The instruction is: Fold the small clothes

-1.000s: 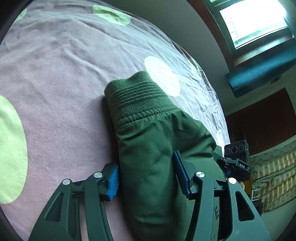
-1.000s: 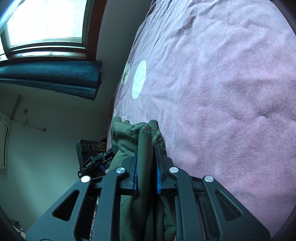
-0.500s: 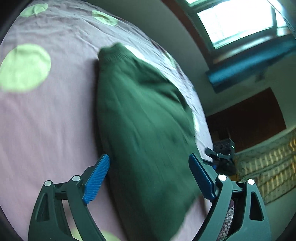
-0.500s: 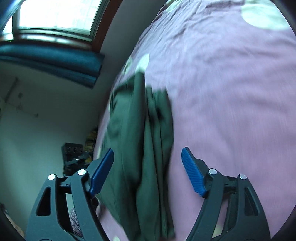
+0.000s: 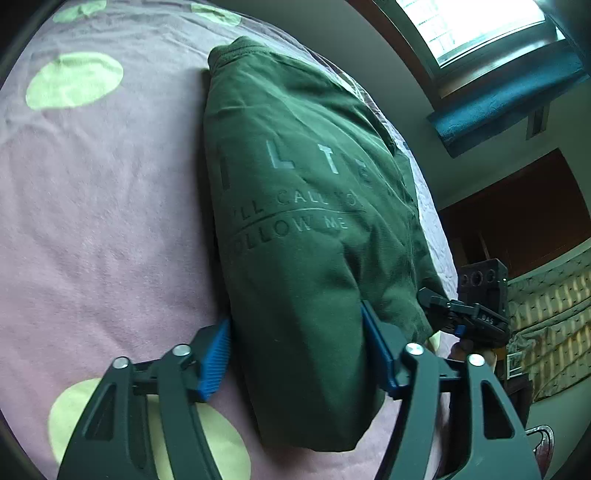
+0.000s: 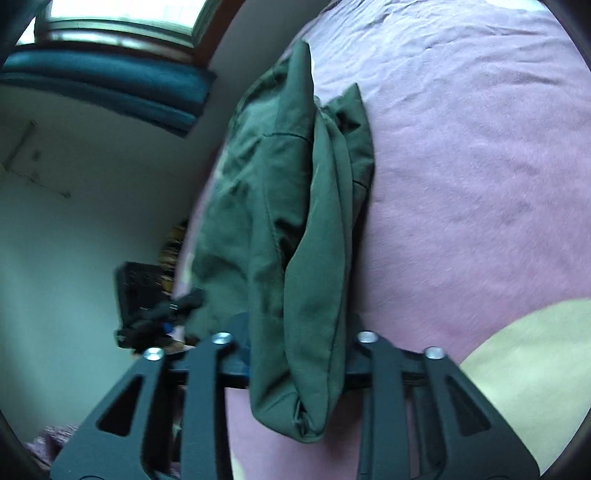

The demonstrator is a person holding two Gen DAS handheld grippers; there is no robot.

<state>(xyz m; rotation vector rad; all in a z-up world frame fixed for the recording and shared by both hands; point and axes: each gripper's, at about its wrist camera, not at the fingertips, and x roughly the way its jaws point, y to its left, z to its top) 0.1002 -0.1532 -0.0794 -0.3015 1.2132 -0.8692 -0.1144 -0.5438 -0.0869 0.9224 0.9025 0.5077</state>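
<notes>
A dark green sweatshirt [image 5: 303, 229] with pale lettering lies folded lengthwise on the pink bedspread [image 5: 103, 206]. Its near end sits between the blue pads of my left gripper [image 5: 295, 336]. Those jaws are closing, and both pads touch the cloth. In the right wrist view the same sweatshirt [image 6: 295, 229] shows as a bunched, layered roll. My right gripper [image 6: 299, 339] is closing around its near end, and the cloth hides the pads. The right gripper [image 5: 480, 314] also shows at the far right of the left wrist view, beside the sweatshirt's edge.
The bedspread [image 6: 480, 166] has pale green dots [image 5: 74, 79] and runs far to the side. A window [image 5: 480, 29] with a blue curtain, a pale wall [image 6: 74, 221] and dark wooden furniture [image 5: 517, 206] lie beyond the bed.
Both grippers let go of the sweatshirt, opened wide and drew back along it. Now they have closed in again on its near end, and more of its length shows.
</notes>
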